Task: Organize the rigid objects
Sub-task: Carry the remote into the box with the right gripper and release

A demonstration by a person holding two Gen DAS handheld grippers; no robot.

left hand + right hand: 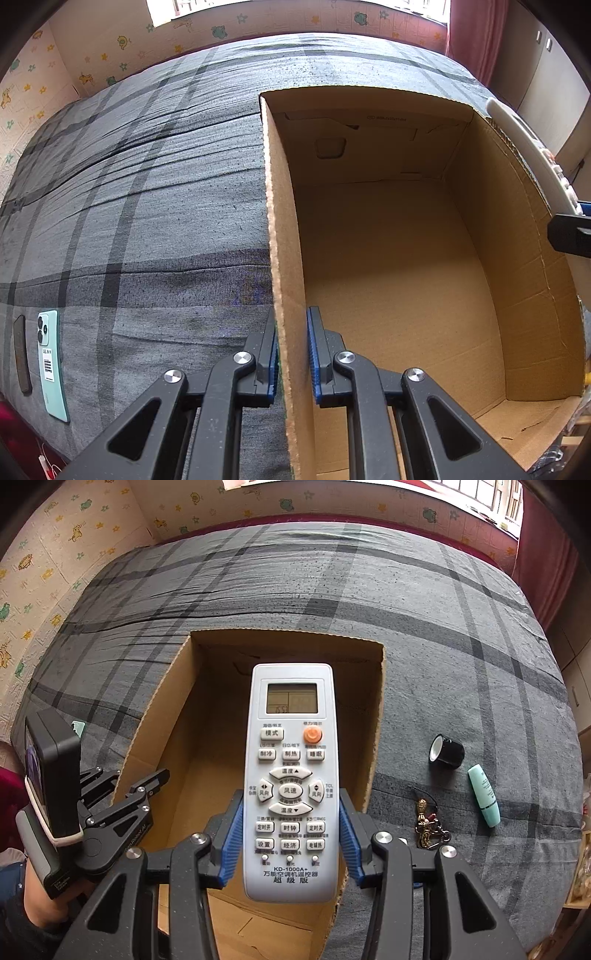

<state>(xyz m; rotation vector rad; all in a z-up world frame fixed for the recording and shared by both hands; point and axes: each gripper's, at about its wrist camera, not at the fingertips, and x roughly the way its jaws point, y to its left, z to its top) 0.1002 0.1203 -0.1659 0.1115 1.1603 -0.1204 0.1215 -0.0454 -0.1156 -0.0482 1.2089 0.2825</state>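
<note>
Air-conditioner remote [290, 775], gripped across its lower half by the right gripper [290, 834], blue pads pressing both long edges; held keypad-up and lengthwise above the open cardboard box [375, 716], probably for lowering in flat; left gripper [291, 354] clamped shut on the box's left wall, likely steadying it on the soft plaid bedspread [443, 627]; still outside on the bed: black tape roll [447, 751], mint tube [484, 795], keychain [428, 823], green phone [51, 363].
</note>
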